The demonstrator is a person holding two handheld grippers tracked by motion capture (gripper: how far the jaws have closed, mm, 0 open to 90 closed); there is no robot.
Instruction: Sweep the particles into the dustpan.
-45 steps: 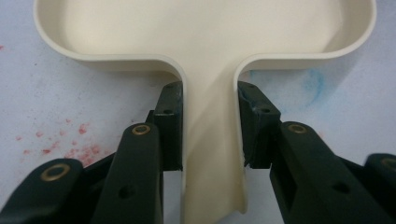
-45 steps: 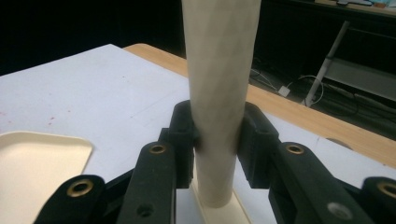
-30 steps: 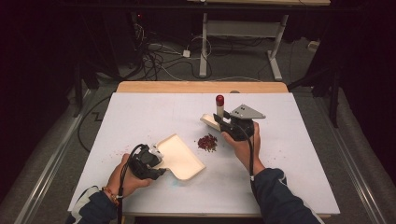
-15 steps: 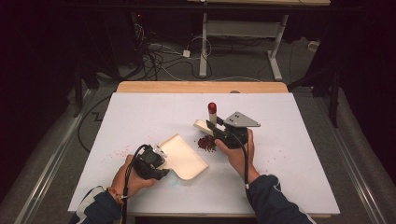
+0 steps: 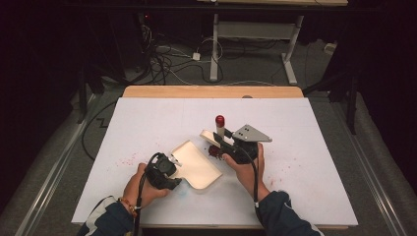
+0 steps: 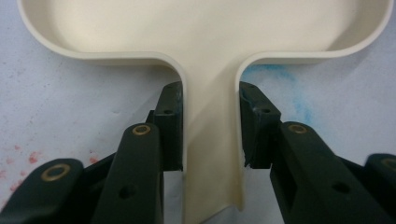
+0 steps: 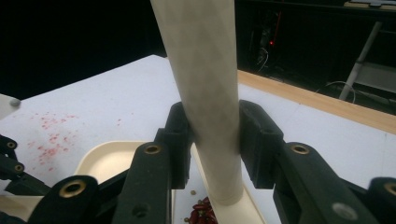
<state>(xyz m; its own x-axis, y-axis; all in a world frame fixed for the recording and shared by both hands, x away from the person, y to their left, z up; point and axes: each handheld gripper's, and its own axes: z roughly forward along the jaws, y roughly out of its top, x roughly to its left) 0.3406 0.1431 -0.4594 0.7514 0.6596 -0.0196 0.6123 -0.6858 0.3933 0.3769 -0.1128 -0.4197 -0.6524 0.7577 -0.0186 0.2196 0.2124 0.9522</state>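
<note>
Near the lower middle of the high view, a cream dustpan (image 5: 199, 167) lying flat on the white table (image 5: 147, 118), with the open edge towards the lower right and the short handle (image 6: 210, 140) towards the left. Left gripper (image 5: 173, 160) at the lower left of centre, pressed together on this handle: in the left gripper view, one black pad tight against each side of the handle, with the wide tray of the pan across the top of the frame. Beside the handle there, a faint blue stain (image 6: 285, 88) on the table, at the right. Right gripper (image 5: 221, 142) just right of centre in the high view, pinching a cream scraper (image 5: 220, 129) by its round stem, which stands almost upright and carries a red cap (image 5: 220, 119) on top. In the right gripper view, both pads closed firmly on the stem, and the flat cream blade (image 7: 233, 207) low at the bottom of the frame. Small pile of dark red beans (image 5: 214, 151) on the table just beside the upper right corner of the dustpan, directly under the right gripper and touching or nearly touching the blade; cannot tell which. Some scattered red marks (image 5: 130, 158) on the table at the left of the left hand.
</note>
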